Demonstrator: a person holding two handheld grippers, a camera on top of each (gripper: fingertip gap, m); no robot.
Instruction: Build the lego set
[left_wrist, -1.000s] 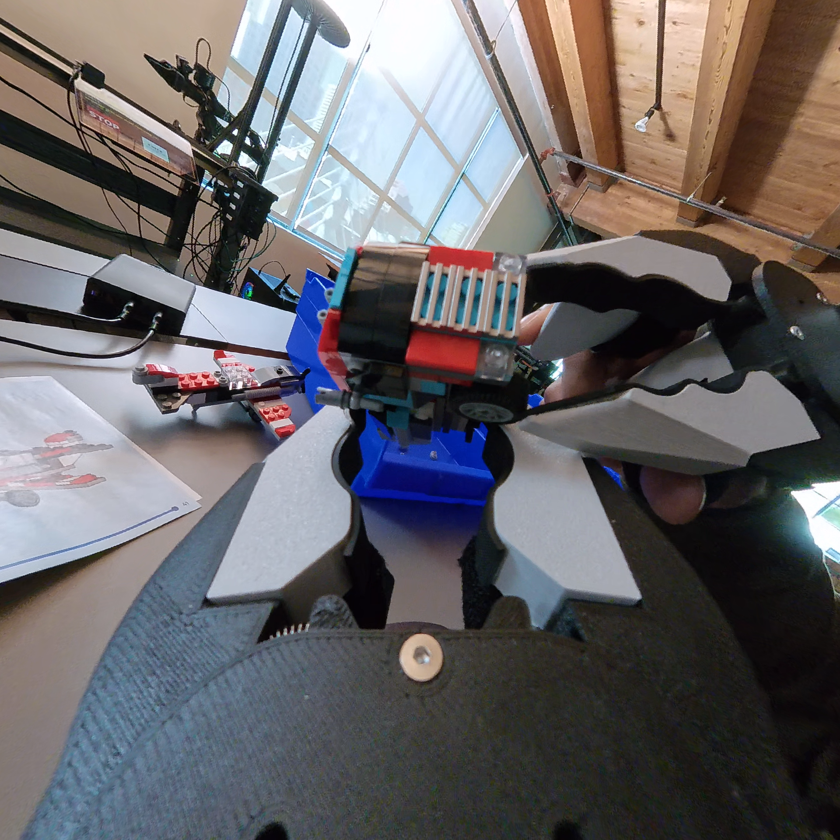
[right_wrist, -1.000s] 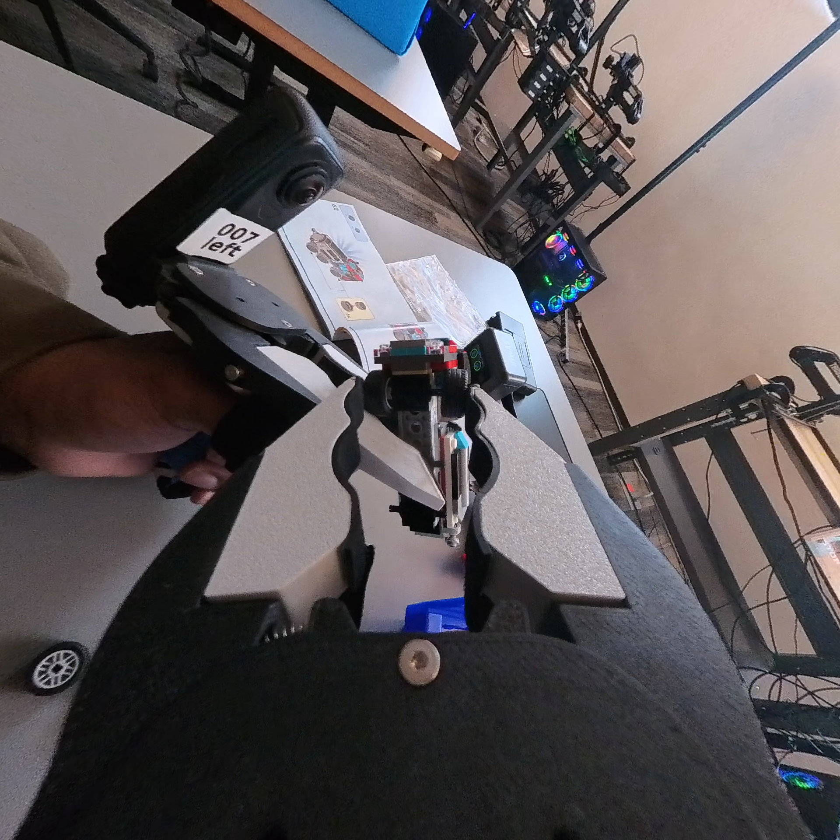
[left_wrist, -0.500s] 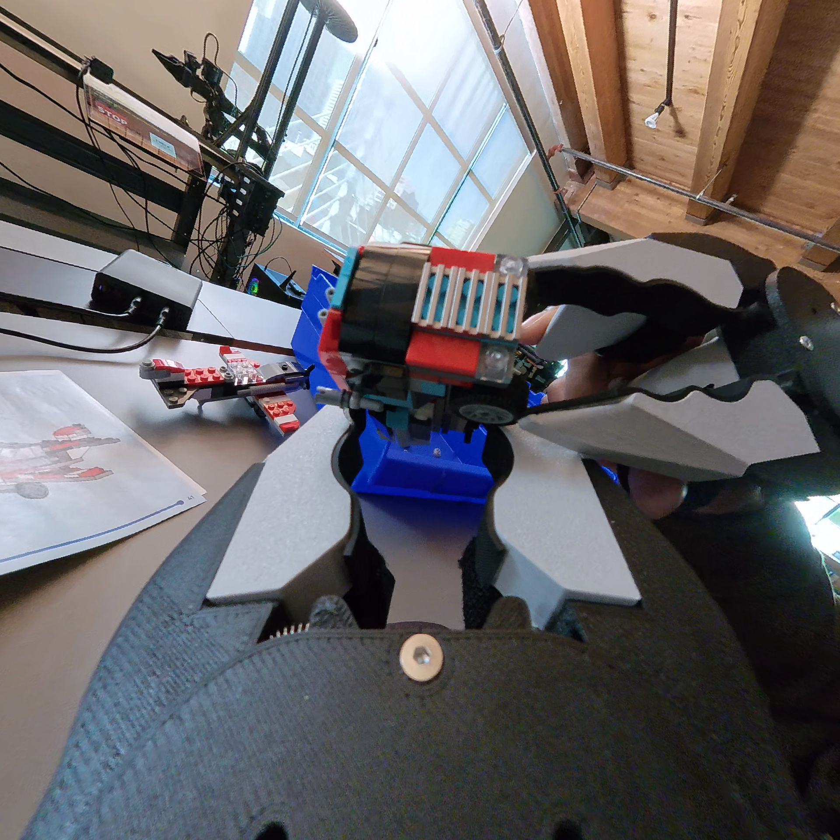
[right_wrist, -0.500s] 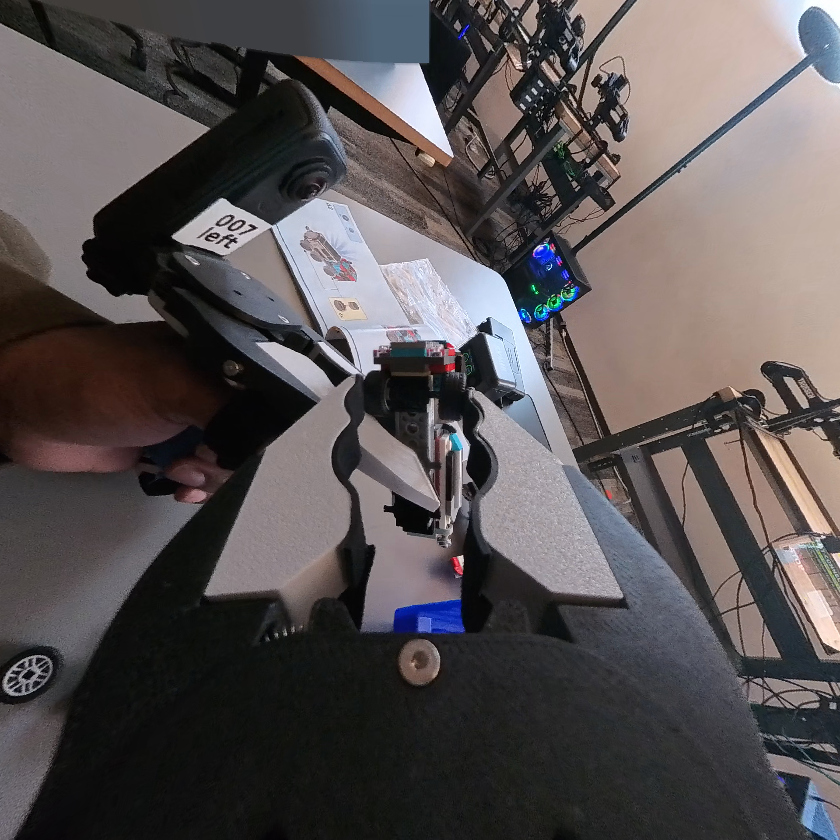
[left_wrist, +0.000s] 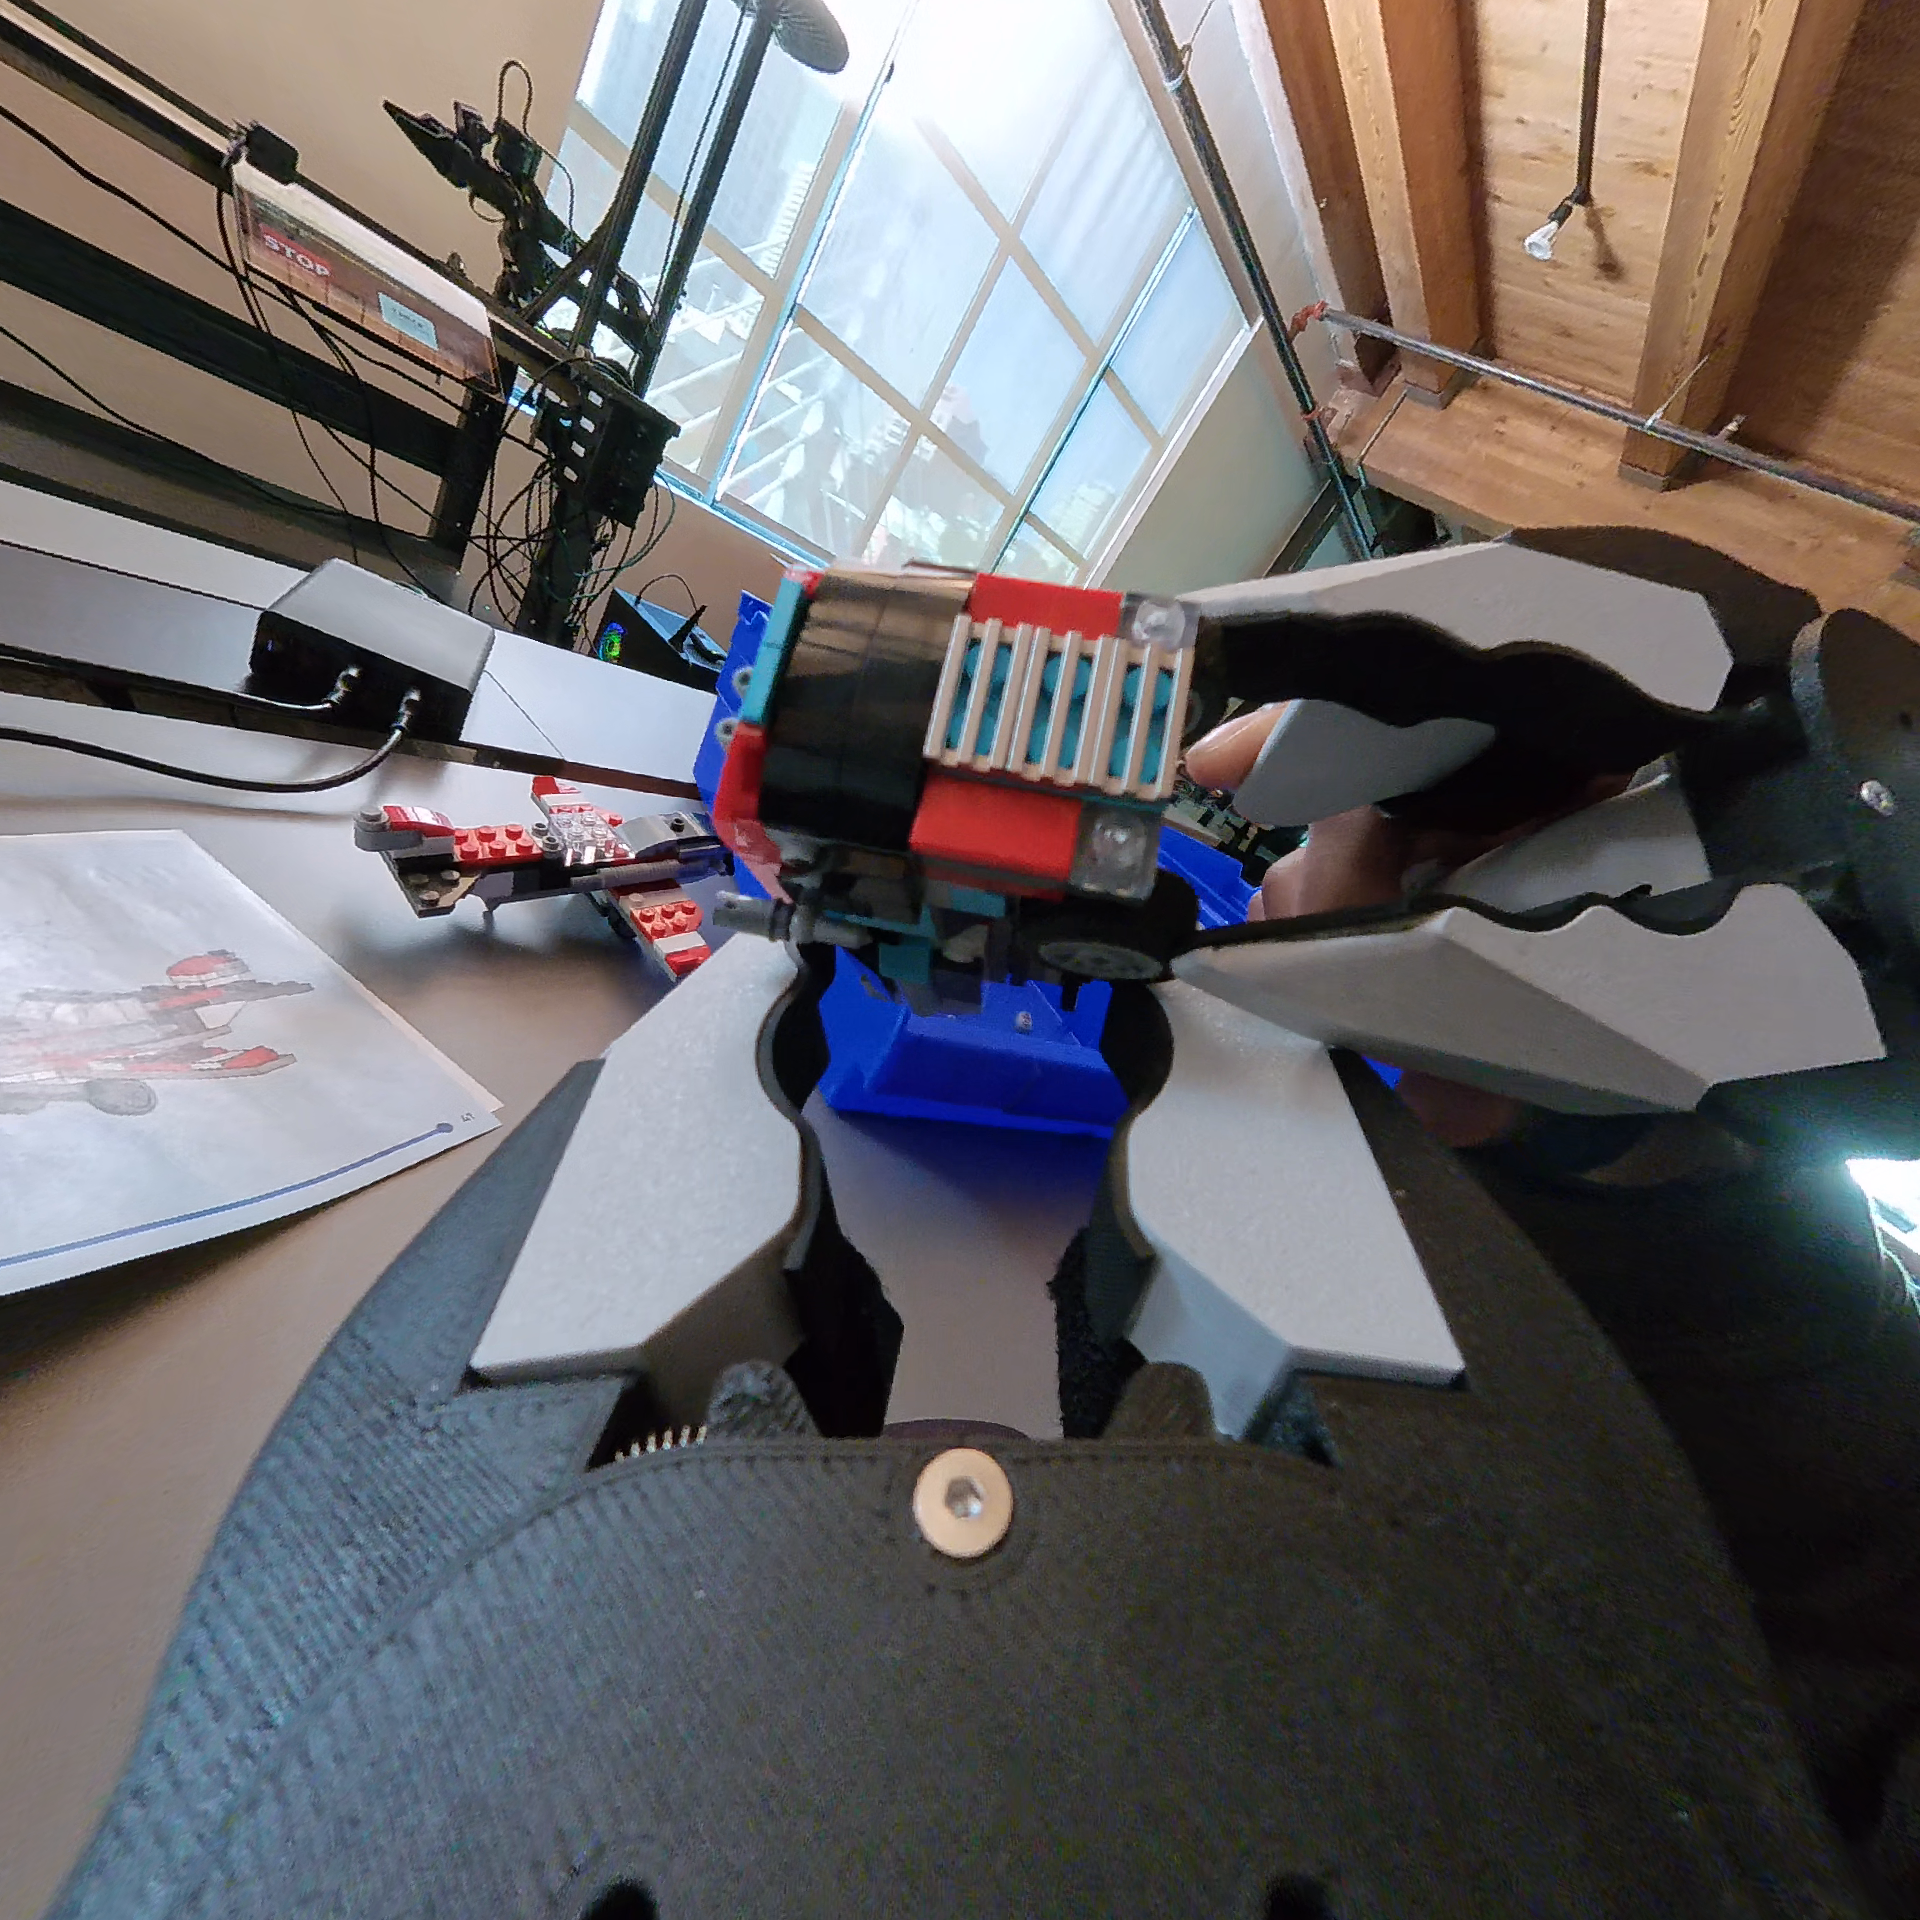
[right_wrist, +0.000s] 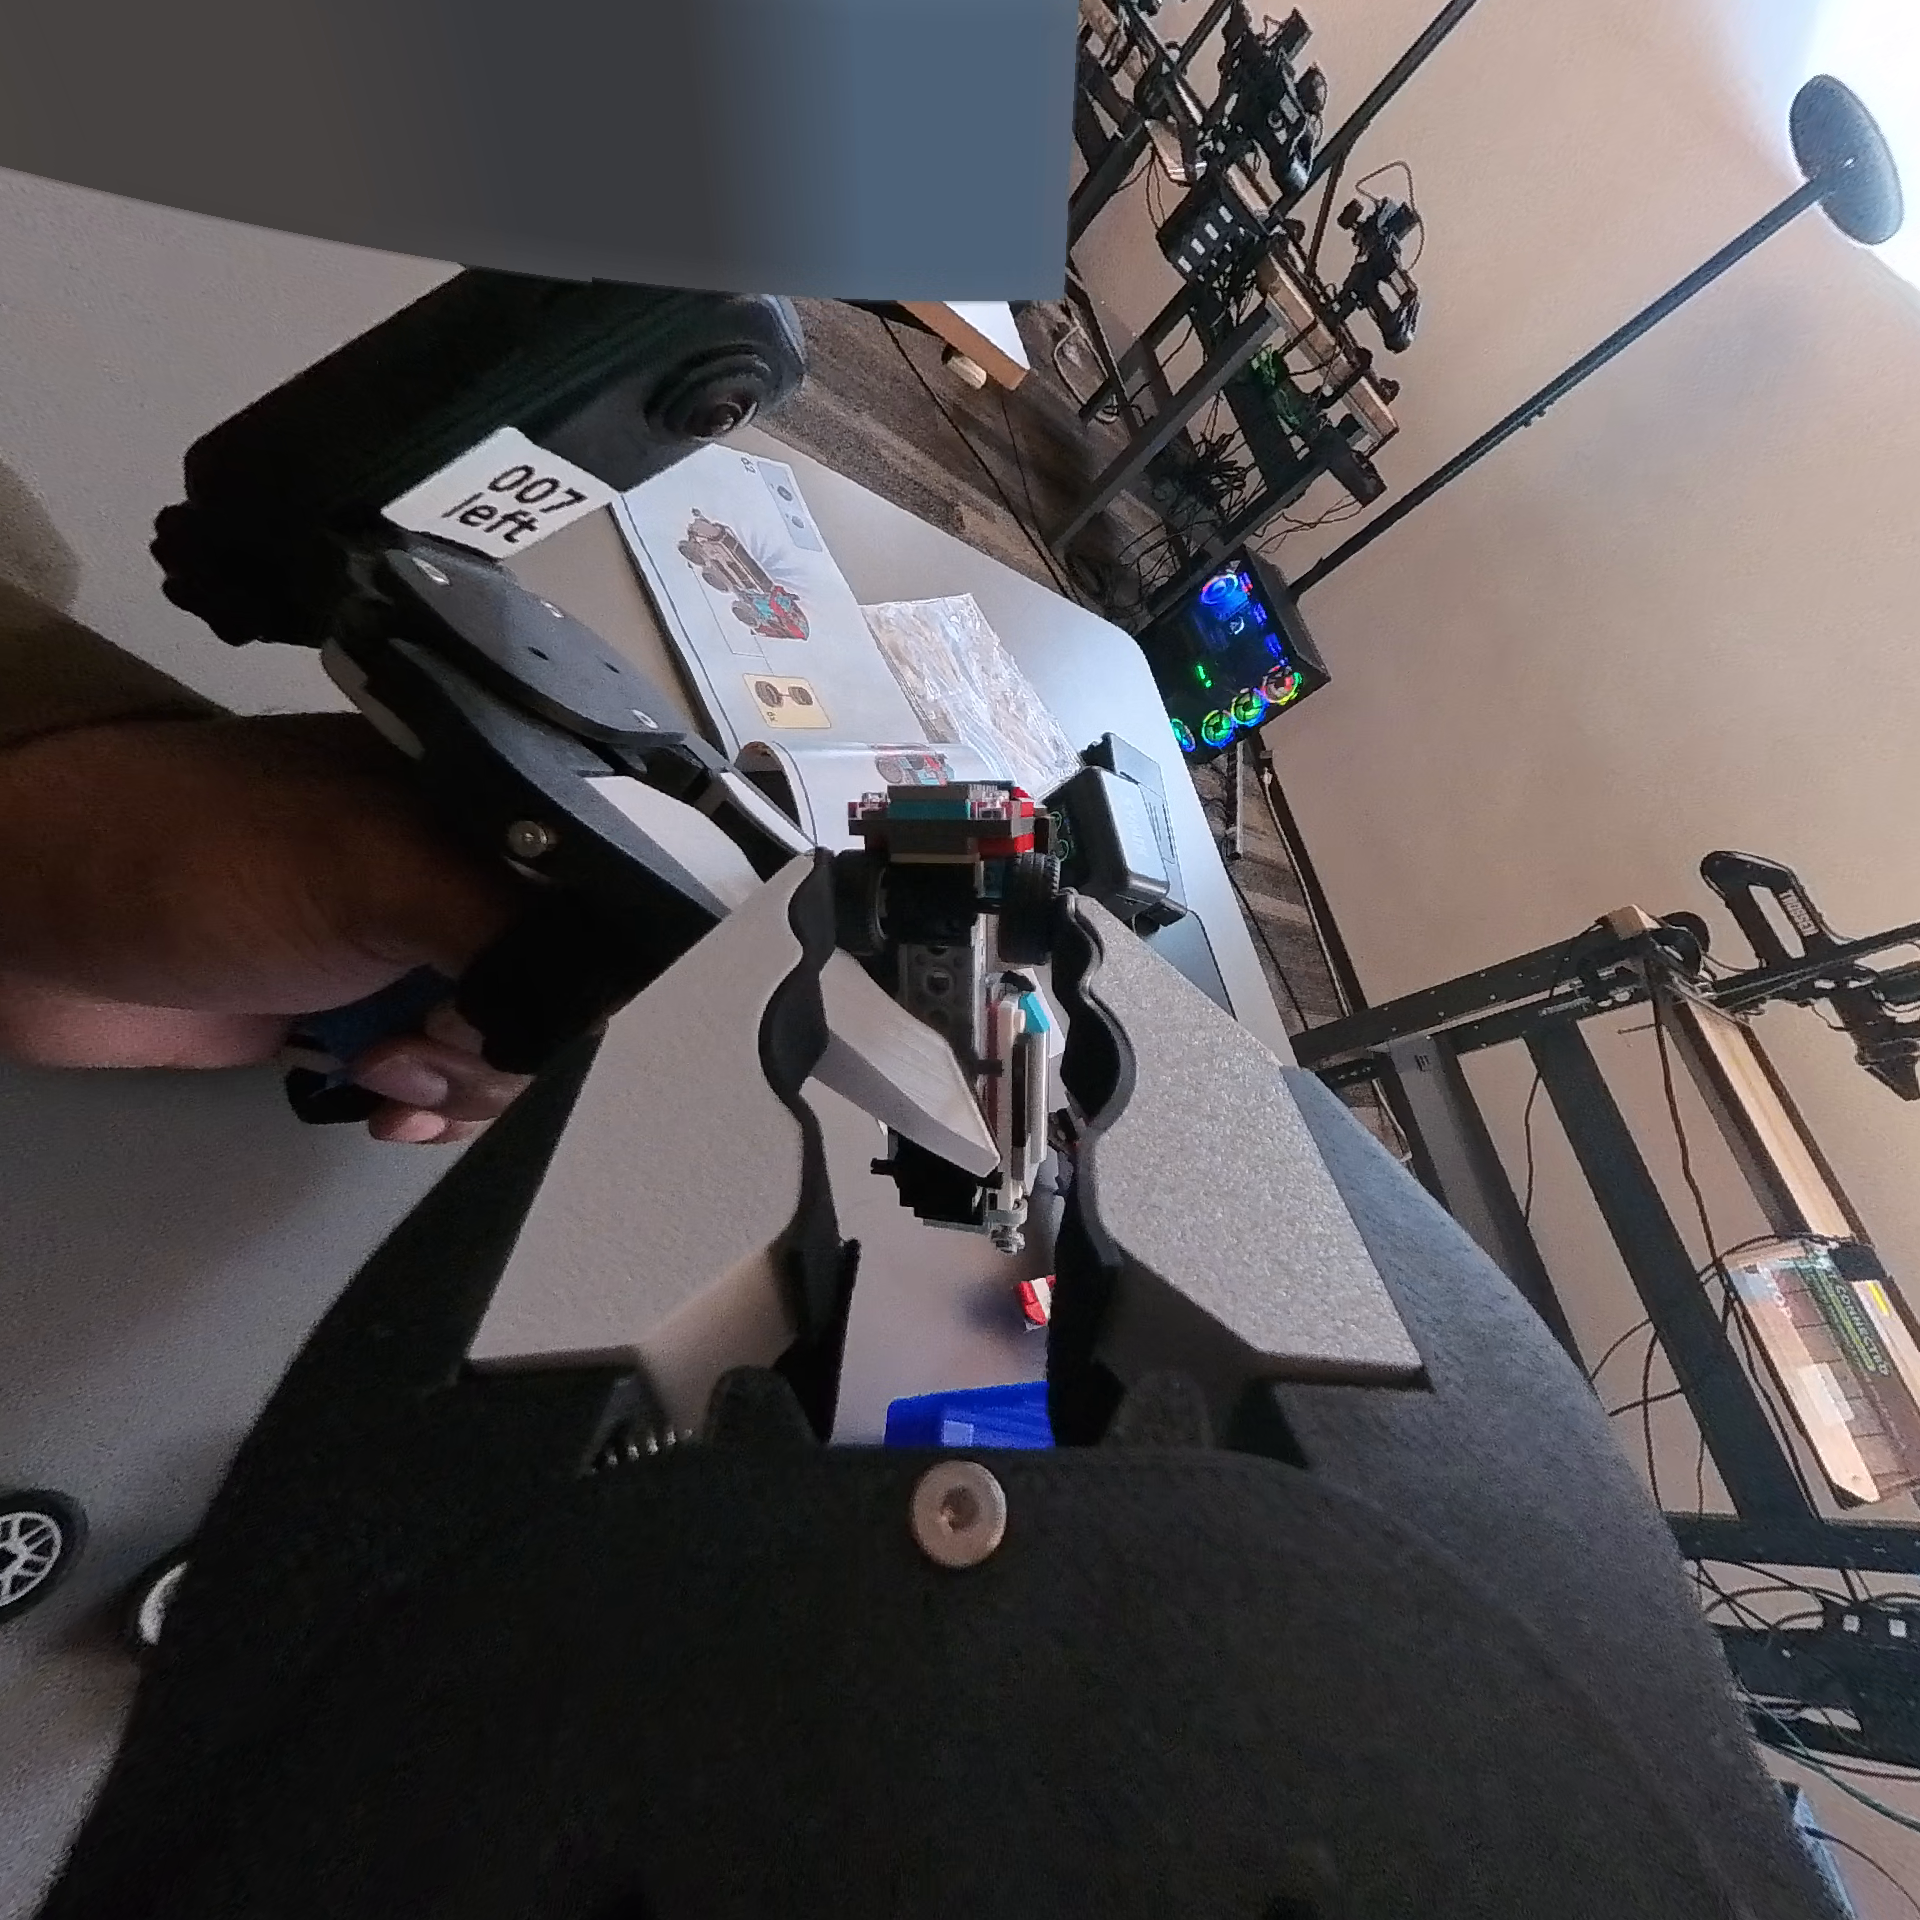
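In the left wrist view, the left tool (left_wrist: 977, 966) points up over the worktop (left_wrist: 260, 1455), and its fingers grip the underside of a brick-built truck (left_wrist: 956, 748), red, black and teal with a white grille. The right tool (left_wrist: 1184, 821) comes from the right and clamps its wheels. A blue bin (left_wrist: 966, 1070) lies behind.

In the right wrist view, the right tool (right_wrist: 951, 925) presses on the truck's (right_wrist: 940, 831) two black wheels. A hand (right_wrist: 239, 894) holds the left tool (right_wrist: 977, 1122) from the left, closed on the chassis. A loose wheel (right_wrist: 26, 1558) lies on the worktop (right_wrist: 156, 1247).
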